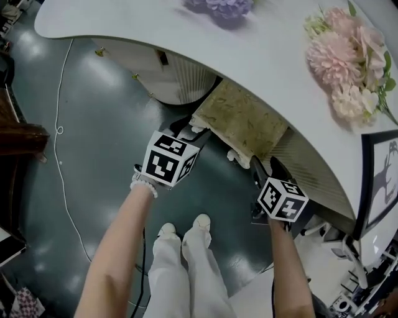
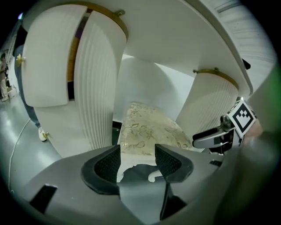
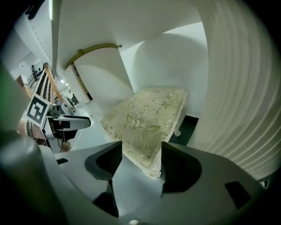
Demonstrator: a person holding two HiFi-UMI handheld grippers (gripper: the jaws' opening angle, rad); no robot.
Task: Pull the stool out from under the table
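Stool (image 1: pixel 245 121) tucked under white table (image 1: pixel 261 56) — left gripper (image 2: pixel 137 161) and right gripper (image 3: pixel 141 163) at its near edge, jaws spread, pinching nothing.

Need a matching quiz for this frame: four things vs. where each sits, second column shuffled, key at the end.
Things:
1. stool
2. pink flowers
3. purple flowers
4. white cable

Places:
A. lying on the floor
B. on the table, at the right of the head view
C. partly under the table
D. on the table, at the top edge of the head view

Pairs: 1-C, 2-B, 3-D, 4-A
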